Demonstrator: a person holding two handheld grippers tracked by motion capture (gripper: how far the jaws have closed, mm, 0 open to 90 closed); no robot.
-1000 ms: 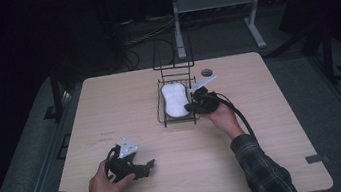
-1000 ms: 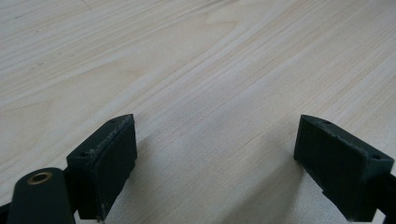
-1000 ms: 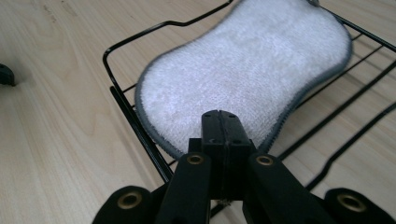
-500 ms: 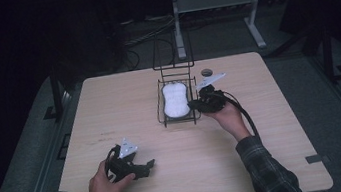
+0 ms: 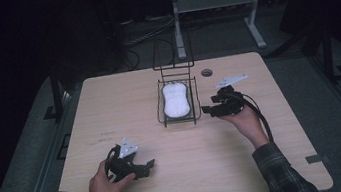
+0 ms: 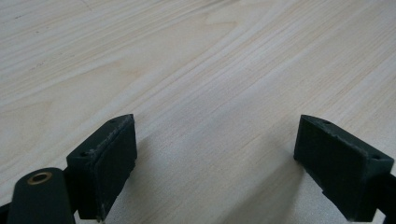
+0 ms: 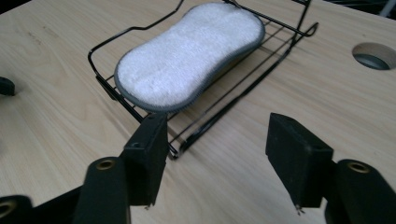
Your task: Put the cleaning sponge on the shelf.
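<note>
My right claw (image 5: pixel 209 109) stands empty, jaws having just opened, at three o'clock of the wire rack (image 5: pixel 161 108) mid-worktop (image 5: pixel 109 104). The white sponge pad (image 7: pixel 189 53) lies flat inside it. I judge it light, soft and compressible; best pinched across its narrow waist. Left claw (image 5: pixel 149 165) open, idle on bare wood.

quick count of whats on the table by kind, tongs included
sponge: 1
wire rack: 1
tongs: 2, left and right, both open with nothing between them
total: 4
</note>
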